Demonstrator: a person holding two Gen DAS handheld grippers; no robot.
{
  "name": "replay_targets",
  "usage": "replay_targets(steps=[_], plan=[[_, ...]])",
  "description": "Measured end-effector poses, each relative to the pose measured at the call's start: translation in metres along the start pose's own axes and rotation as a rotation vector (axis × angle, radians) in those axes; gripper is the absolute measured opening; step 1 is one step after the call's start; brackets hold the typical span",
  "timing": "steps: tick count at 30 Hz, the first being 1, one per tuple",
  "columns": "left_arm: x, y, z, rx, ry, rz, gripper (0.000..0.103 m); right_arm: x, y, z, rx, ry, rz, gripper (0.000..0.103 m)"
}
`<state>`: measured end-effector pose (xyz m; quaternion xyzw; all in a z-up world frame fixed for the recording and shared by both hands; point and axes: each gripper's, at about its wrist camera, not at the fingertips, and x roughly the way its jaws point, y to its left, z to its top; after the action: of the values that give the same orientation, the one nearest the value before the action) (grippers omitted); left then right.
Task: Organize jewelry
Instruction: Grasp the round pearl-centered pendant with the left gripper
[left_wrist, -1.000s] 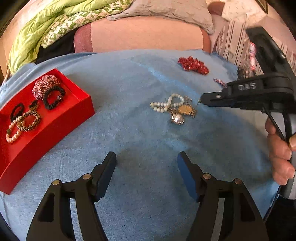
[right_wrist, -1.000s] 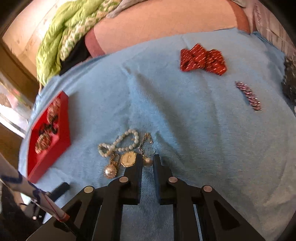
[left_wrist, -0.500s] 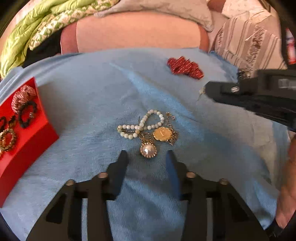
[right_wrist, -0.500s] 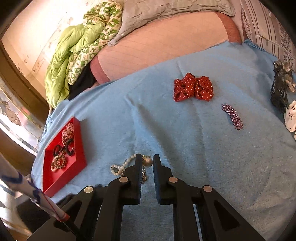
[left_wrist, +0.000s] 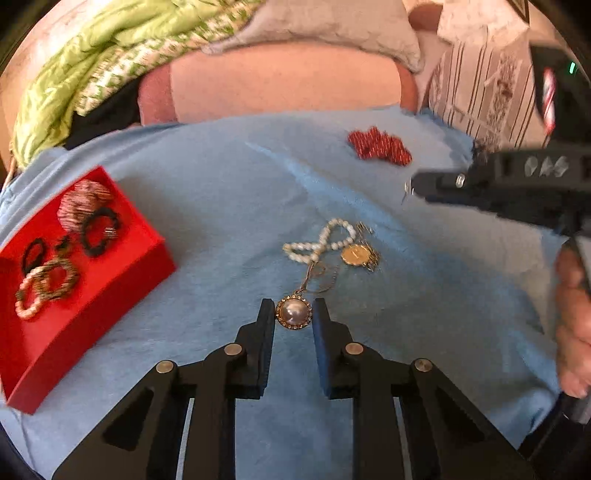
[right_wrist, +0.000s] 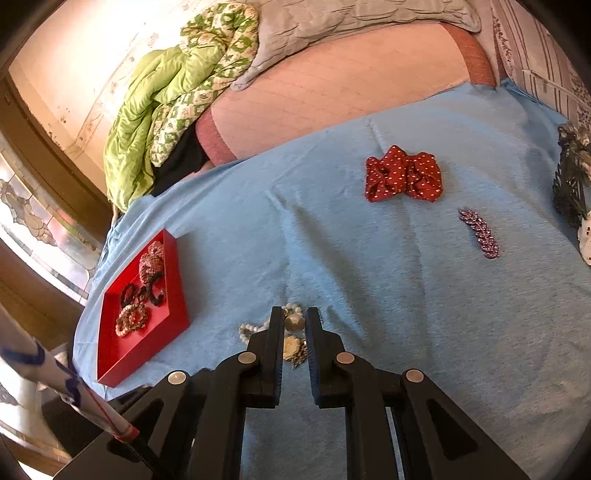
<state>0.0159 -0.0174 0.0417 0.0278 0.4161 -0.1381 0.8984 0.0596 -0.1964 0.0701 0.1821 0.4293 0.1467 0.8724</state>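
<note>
A: What has the left gripper (left_wrist: 293, 314) got between its black, flat-faced fingers?

B: A round pendant (left_wrist: 293, 314), a smooth pearly dome ringed by a gold rim set with tiny stones. The jaws have just been closing, and the two pads now stand against its left and right edges, narrowed to the width of the disc. A thin gold chain (left_wrist: 314, 273) trails from the pendant across the cloth.

A: And where does the chain lead?

B: Up to a small tangle on the blue blanket (left_wrist: 229, 206), which is soft and slightly napped. There lies a string of white beads (left_wrist: 320, 242) looped into a figure of eight, and just beside it a flat gold disc (left_wrist: 354, 254) with fine chain bunched around it.

A: The right gripper?

B: In the left wrist view the right gripper (left_wrist: 415, 186) reaches in from the right, its jaws drawn nearly together, with a small thin metal piece at the tip; what that is cannot be told. A hand (left_wrist: 572, 314) grips its handle.

A: Where do the sorted pieces sit?

B: In a shallow red tray (left_wrist: 122, 280) with square walls, well to the left. It holds a woven pink scrunchie (left_wrist: 83, 201), a black elastic band (left_wrist: 99, 230) and beaded bracelets (left_wrist: 46, 286).

A: Anything further off?

B: A red white-dotted fabric bow (right_wrist: 404, 173) and a narrow, sparkly purple hair clip (right_wrist: 479, 232) lie apart on the blanket. A quilted green cover (right_wrist: 162, 110) is heaped behind.
</note>
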Motion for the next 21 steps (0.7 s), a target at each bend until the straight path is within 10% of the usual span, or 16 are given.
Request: replay_targets(steps=[21], plan=[[-0.041, 0.059, 0.018, -0.062, -0.2, 0.047, 0.02, 0.016, 0.016, -0.005, -0.035, 0.02, 0.028, 0.012]])
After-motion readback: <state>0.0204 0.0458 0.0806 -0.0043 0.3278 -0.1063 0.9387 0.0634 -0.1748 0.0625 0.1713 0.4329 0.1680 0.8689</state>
